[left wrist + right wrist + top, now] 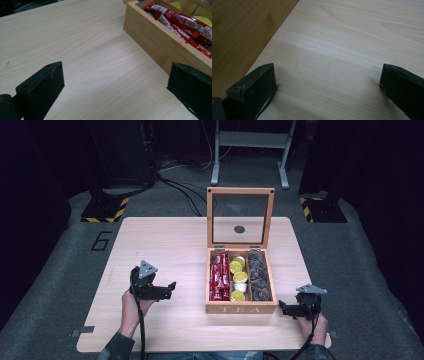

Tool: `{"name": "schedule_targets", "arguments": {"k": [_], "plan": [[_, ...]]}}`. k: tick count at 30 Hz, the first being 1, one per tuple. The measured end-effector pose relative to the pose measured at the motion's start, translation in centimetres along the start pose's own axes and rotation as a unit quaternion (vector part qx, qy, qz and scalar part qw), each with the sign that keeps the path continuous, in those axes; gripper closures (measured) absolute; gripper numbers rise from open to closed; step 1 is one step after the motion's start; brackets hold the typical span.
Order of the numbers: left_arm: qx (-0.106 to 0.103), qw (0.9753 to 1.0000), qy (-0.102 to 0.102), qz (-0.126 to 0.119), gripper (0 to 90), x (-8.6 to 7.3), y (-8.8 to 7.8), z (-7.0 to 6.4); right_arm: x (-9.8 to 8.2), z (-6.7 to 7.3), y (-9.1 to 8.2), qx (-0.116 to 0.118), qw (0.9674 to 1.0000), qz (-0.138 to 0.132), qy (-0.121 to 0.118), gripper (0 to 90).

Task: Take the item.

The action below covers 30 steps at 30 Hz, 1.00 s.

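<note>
An open wooden tea box marked TEA stands right of the table's middle, its glass-paned lid upright behind it. Red sachets fill its left compartment, yellow and white capsules the middle one, dark pods the right one. My left gripper hovers open left of the box, pointing at it. In the left gripper view the gripper faces the box wall and the red sachets. My right gripper stands open at the box's front right corner. In its own view the right gripper holds nothing beside the box wall.
The pale wooden table has bare room left of and behind the box. Grey carpet surrounds it, with a "6" marked at the left. Yellow-black striped bases and a metal stand are beyond the far edge.
</note>
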<state>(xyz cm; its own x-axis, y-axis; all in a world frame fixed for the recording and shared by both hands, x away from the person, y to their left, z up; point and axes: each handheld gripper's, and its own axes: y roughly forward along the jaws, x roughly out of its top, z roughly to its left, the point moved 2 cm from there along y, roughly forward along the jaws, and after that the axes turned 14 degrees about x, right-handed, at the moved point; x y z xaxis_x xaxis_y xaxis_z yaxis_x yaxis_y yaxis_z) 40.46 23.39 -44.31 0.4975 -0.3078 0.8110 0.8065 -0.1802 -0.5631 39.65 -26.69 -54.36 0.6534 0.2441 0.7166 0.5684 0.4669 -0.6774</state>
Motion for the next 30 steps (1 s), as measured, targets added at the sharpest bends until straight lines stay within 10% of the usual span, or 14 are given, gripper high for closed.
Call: {"name": "schedule_targets", "arguments": {"k": [30], "plan": [[-0.072, 0.9962, 0.048, -0.005, 1.1, 5.7, 3.7, -8.3, 0.0, 0.0, 0.0, 0.0, 1.0, -0.001, 0.001, 0.0]]}}
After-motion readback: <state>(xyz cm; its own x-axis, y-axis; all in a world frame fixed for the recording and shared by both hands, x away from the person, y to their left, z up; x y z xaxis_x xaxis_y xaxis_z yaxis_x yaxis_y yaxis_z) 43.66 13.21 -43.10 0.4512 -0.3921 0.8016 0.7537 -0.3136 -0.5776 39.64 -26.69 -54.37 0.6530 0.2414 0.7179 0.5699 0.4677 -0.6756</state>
